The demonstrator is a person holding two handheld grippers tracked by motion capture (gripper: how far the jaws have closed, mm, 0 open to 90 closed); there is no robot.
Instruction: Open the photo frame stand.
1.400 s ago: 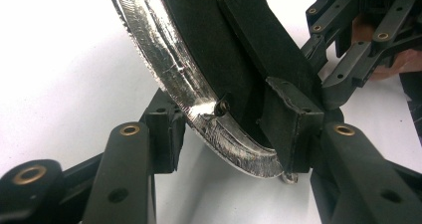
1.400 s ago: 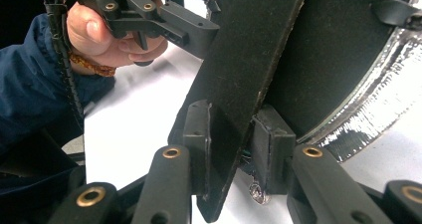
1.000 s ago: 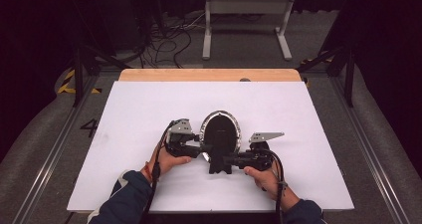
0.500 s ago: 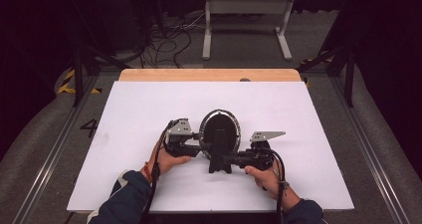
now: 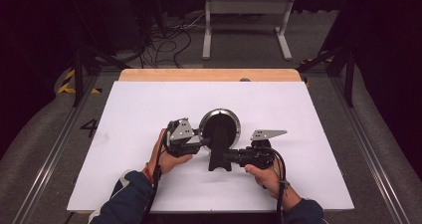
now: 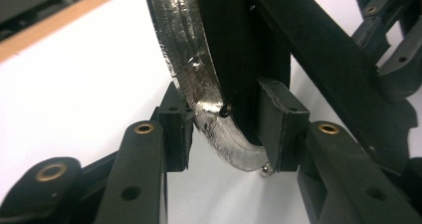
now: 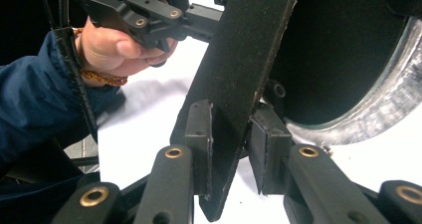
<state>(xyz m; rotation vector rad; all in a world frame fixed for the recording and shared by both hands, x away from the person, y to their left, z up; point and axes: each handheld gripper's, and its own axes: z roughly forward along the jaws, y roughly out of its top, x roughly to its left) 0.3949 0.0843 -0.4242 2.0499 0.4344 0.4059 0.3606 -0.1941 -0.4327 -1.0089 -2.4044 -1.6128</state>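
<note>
A round disc with a silver rim point(image 5: 219, 126) lies mid-table, and a flat black stand leg point(image 5: 217, 160) runs from its back toward the front edge. My left gripper point(image 5: 203, 141) comes in from the left. In the left gripper view, my left gripper point(image 6: 226, 134) is shut on the disc's silver rim point(image 6: 199, 84), with pads on both sides. My right gripper point(image 5: 230, 157) reaches in from the right. The right gripper view shows my right gripper point(image 7: 231, 144) shut on the black stand leg point(image 7: 244, 69), with the disc's rim point(image 7: 378, 114) behind it.
The white table top point(image 5: 139, 119) has a wooden strip point(image 5: 209, 74) along its far edge. A metal frame point(image 5: 246, 7) and loose cables point(image 5: 169, 40) sit on the floor beyond. The person's other hand point(image 7: 119, 47) appears in the right gripper view.
Both hands and the disc have shifted only slightly. The grips look the same.
</note>
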